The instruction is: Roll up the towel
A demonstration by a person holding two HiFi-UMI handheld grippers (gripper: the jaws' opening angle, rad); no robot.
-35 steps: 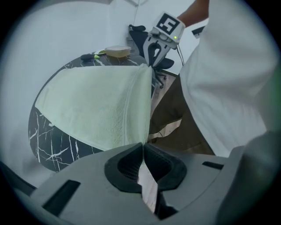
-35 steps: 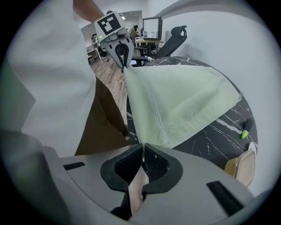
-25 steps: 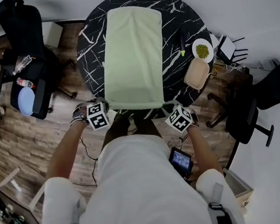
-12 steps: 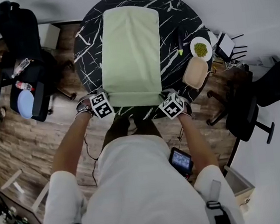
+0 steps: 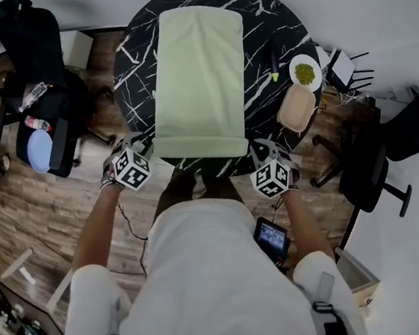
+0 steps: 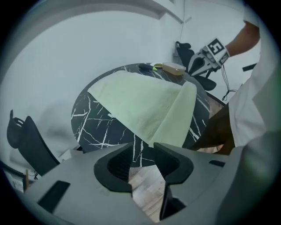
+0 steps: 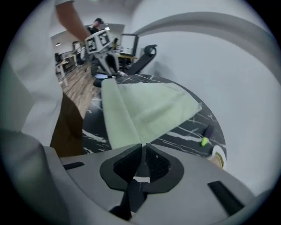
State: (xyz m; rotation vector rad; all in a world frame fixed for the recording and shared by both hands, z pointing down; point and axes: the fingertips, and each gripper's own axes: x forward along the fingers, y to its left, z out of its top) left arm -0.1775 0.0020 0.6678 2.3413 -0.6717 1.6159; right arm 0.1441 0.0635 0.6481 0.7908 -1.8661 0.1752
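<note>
A pale green towel (image 5: 199, 74) lies flat along the round black marble table (image 5: 260, 14), with a narrow fold along its near edge. My left gripper (image 5: 141, 144) hovers just left of the near left corner. Its jaws have just been opening and stand open with nothing between them (image 6: 142, 151); the towel (image 6: 140, 101) lies beyond them. My right gripper (image 5: 261, 149) is off the near right corner. Its jaws (image 7: 141, 147) have just been opening to a narrow slit, and the towel (image 7: 149, 110) ends at their tips, not between the pads.
At the table's right rim sit a white dish of green bits (image 5: 305, 74), a tan container (image 5: 296, 108) and a dark stick with a green tip (image 5: 274, 65). A black office chair (image 5: 33, 70) stands at the left, another (image 5: 368, 175) at the right, on wood floor.
Both grippers have drawn back from the towel's near edge, the left one outward to the left, the right one toward the person. The towel's near corners lie free on the table.
</note>
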